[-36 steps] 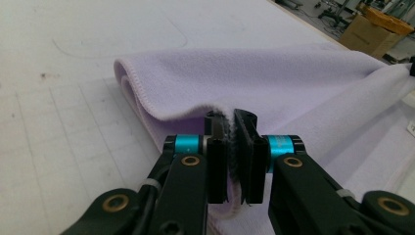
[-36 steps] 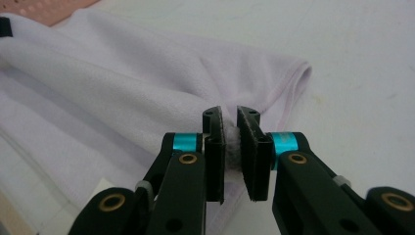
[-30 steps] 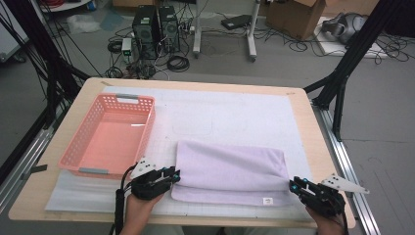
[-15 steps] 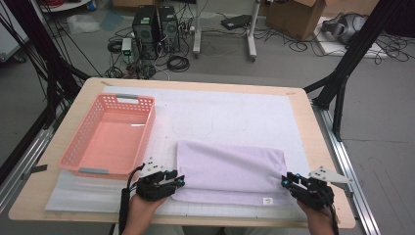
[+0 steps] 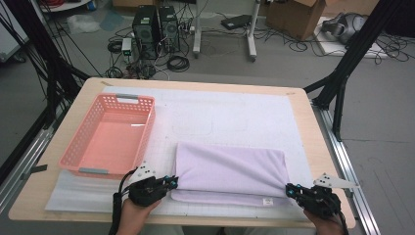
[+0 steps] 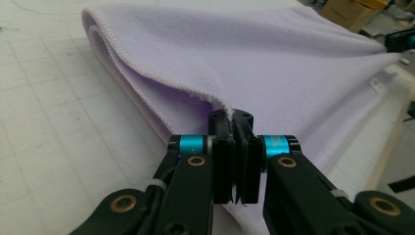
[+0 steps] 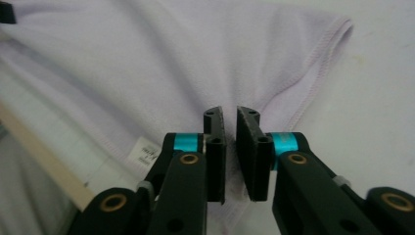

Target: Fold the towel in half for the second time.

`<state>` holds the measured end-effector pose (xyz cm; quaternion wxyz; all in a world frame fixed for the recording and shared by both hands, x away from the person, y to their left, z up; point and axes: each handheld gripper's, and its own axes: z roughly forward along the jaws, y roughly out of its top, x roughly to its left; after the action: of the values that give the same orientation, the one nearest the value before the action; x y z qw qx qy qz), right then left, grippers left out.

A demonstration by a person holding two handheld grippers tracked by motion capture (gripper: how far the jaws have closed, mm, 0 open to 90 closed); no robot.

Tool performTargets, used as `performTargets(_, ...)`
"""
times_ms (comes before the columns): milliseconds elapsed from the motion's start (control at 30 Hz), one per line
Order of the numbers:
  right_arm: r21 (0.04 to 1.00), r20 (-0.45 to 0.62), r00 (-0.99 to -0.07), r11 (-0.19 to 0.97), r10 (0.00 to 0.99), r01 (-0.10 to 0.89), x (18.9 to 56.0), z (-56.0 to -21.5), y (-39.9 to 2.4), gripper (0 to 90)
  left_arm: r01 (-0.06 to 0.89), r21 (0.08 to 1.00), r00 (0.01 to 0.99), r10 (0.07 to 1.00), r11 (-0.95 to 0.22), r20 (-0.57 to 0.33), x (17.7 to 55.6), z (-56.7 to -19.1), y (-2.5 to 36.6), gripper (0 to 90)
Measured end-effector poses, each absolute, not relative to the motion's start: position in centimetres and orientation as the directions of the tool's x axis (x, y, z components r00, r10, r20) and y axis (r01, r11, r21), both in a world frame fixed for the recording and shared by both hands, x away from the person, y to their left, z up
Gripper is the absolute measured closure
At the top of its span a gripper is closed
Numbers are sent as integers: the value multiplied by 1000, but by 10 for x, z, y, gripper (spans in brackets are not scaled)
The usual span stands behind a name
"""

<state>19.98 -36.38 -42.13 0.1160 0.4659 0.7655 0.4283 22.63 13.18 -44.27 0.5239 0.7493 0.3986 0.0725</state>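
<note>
White mat (image 5: pixel 235 115) bare beyond towel (image 5: pixel 230 169); basket (image 5: pixel 112 137) left.

A wooden table (image 5: pixel 313 132) carries a white mat (image 5: pixel 230 115); pink basket (image 5: pixel 111 137) at left edge, folded lilac towel (image 5: pixel 230 171) near front edge.

High view looks down; both gripper views closely share the towel (image 5: pixel 230 169).
</note>
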Motion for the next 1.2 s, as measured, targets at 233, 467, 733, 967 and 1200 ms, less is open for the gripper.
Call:
performTargets(233,813,232,-458,87,858,576,212,-414,-371,713,517,844,675,675,-144,-298,225,-446,133,846)
performTargets(467,762,120,-408,179,905,622,246,-441,-339,716,498,851,672,695,-168,-256,224,-448,131,853)
performTargets(733,803,43,-376,191,926,565,240,-433,-344,900,484,858,670,703,-172,-237,222,-449,131,861)
performTargets(967,811,102,-392,152,914,565,233,-435,-354,776,461,875,648,729,-146,-219,220,-443,128,571)
performTargets(1200,832,90,-354,125,931,541,241,-434,-359,602,415,903,641,740,-109,-205,235,-424,127,426)
